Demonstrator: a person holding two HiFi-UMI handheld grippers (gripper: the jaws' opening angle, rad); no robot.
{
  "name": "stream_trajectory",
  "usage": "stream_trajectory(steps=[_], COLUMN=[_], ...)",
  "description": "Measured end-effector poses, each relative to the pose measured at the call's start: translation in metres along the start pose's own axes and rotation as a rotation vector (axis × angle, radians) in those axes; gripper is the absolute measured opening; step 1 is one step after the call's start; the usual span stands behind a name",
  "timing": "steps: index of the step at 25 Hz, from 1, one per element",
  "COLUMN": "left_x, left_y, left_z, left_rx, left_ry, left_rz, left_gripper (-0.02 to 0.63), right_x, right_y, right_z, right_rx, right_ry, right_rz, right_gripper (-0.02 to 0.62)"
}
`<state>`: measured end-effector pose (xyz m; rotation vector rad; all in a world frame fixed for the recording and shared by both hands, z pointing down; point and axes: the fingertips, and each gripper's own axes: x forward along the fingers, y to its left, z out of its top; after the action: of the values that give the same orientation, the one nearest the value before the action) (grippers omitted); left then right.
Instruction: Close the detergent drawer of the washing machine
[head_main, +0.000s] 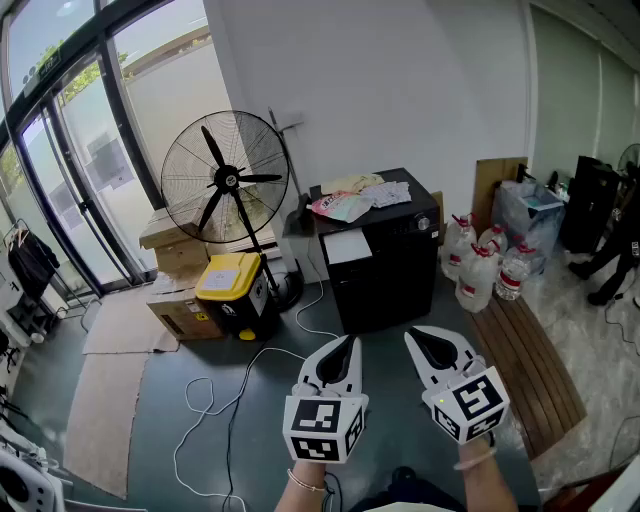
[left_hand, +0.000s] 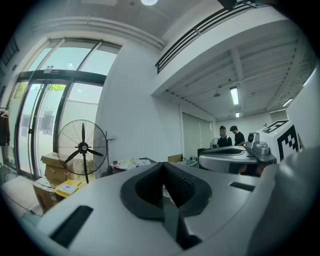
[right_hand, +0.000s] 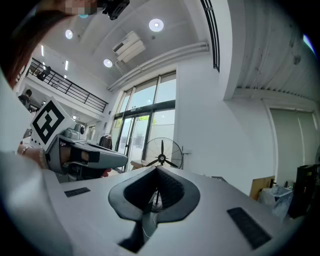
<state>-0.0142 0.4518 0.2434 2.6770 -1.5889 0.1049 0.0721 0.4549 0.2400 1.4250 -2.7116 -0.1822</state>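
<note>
**Hand-held grippers.** In the head view, the left hand-held gripper (head_main: 348, 343) and the right hand-held gripper (head_main: 412, 338) are held low and side by side, near each other but apart, above the dark floor (head_main: 160, 440). Each gripper's own view shows its two ribbed black jaws brought together at the tips with nothing between them. Both are closed and empty.

**Task item.** A black cabinet, probably the washing machine (head_main: 390, 265), stands against the white wall, well apart from both grippers. Crumpled cloths (head_main: 355, 195) lie on its top. A pale panel at the upper left of its front may be the detergent drawer (head_main: 347, 245). At this range it cannot be told whether it is pulled out or pushed in.

**View differences.**
- Only the head view shows the floor layout: a standing fan (head_main: 225, 180), a yellow-lidded box (head_main: 232, 285), a white cable (head_main: 230, 400) and water bottles (head_main: 480, 265).
- The left gripper view alone shows two people (left_hand: 227, 136) standing far back in the room. The right hand-held gripper crosses that view's right edge.
- The right gripper view alone shows an upper gallery railing (right_hand: 70, 90) and ceiling lights. The left hand-held gripper appears at that view's left
</note>
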Motion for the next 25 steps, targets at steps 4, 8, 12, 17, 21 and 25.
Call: stream_trajectory(steps=[4,8,12,17,21,25], left_x=[0.016,0.034,0.054,0.083,0.102,0.117], left_y=[-0.003,-0.004,-0.005,-0.009,-0.012,-0.013], left_z=[-0.001,-0.001,-0.006,-0.007,-0.009,-0.014], left_rx=[0.0,-0.005,-0.002,-0.006,-0.01,-0.024], left_ry=[0.004,0.012,0.021,0.032,0.039,0.049], left_rz=[0.0,0.009,0.023,0.034,0.038,0.047], left_gripper=[0.015,0.015,0.015,0.015,0.015,0.015], right_x=[0.004,0.009,0.017,0.027,0.035,0.044], right_y=[-0.015,-0.025,-0.037,-0.063,-0.08,-0.09], right_z=[-0.001,-0.004,-0.014,-0.018,-0.027,-0.035], right_rx=[0.0,-0.017,-0.002,-0.015,0.014,0.025], right_ry=[-0.012,-0.013,-0.003,-0.01,0.001,0.017], right_rz=[0.001,0.034,0.054,0.063,0.068,0.082], right_gripper=[0.025,0.025,0.025,0.025,0.025,0.025])
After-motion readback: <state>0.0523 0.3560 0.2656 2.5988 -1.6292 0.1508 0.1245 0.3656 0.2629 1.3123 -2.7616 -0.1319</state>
